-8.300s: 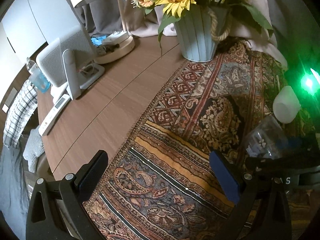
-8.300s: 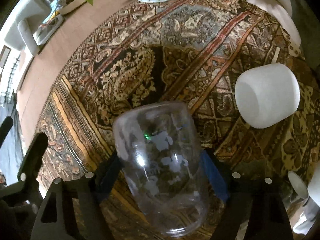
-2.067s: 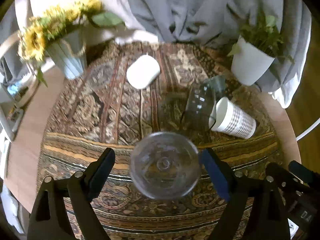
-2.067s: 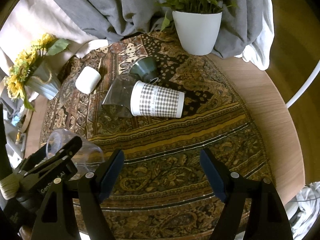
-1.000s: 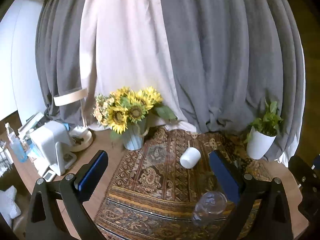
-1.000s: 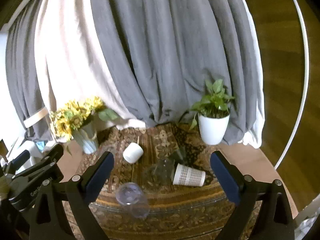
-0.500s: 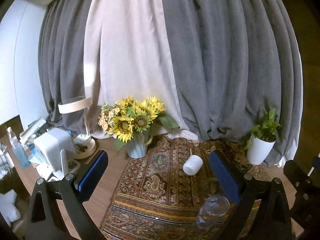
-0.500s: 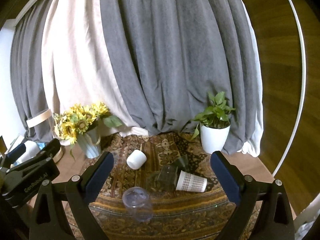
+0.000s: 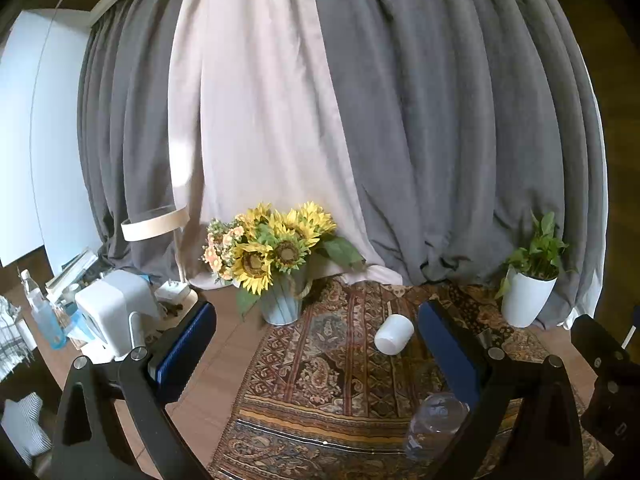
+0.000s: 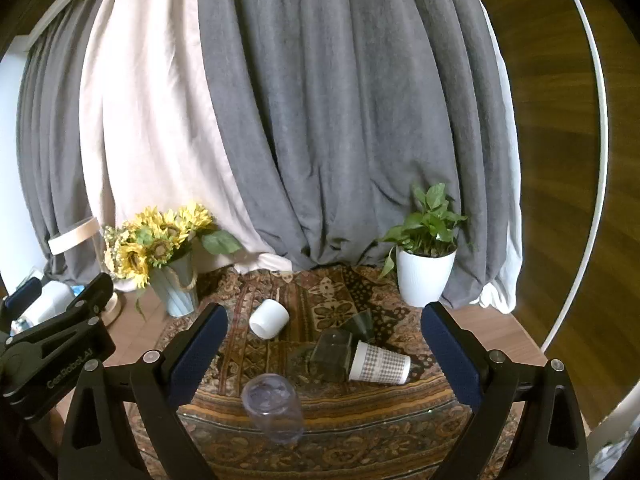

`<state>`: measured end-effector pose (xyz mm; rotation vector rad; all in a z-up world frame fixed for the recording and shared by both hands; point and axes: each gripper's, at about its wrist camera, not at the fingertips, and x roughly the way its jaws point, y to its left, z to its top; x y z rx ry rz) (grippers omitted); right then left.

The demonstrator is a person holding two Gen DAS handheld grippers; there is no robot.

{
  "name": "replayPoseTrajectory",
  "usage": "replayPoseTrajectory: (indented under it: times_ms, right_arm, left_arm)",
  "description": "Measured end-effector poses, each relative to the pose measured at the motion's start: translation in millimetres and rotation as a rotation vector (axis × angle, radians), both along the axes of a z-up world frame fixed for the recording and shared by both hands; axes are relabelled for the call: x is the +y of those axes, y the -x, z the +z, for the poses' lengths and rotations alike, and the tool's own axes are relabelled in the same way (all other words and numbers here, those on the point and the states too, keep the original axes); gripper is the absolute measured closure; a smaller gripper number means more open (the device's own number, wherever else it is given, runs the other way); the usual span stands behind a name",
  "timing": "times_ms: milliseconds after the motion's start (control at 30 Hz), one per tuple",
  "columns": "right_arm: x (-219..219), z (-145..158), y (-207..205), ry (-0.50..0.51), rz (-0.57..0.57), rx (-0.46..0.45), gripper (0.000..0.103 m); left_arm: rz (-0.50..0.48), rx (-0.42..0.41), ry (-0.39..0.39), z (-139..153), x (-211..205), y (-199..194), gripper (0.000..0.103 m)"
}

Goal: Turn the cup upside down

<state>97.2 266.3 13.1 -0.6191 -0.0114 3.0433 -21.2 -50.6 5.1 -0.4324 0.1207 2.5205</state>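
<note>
**Cup set down inverted, both tongs drawn back**

Cup first: the clear plastic cup (image 10: 273, 414) now stands on the patterned rug (image 10: 360, 412) near its front edge, base up and mouth down, with nothing touching it. Two seconds ago we had it directly under our left gripper (image 9: 316, 346), framed between the fingers; half a second ago it already stood free as it does now. Since then both cameras have lifted and pulled away, so we now see the curtains and the whole table rather than the rug alone.

Our left gripper is spread wide and holds nothing; the right gripper (image 10: 324, 352) is equally wide and empty, hanging well back from the cup.

We judge the flip done for this cup, which looks stable on its rim.

Further back on the rug, a white cup (image 10: 269, 318) lies on its side towards the sunflower vase (image 10: 178, 284), and a checked paper cup (image 10: 380, 367) lies tipped beside a dark glass tumbler (image 10: 334, 354) at mid-rug. The potted plant (image 10: 424, 276) stands at the rug's far right corner.
</note>
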Motion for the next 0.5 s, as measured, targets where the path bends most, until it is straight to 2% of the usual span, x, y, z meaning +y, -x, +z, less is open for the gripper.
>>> replayPoseTrajectory:
  times_ms: [500]
  right_arm:
    - [-0.4,-0.5,-0.6,-0.004,-0.003,0.011,0.005]
  left_arm:
    - [-0.013,0.004,-0.003,1.5,0.2,-0.4,0.000]
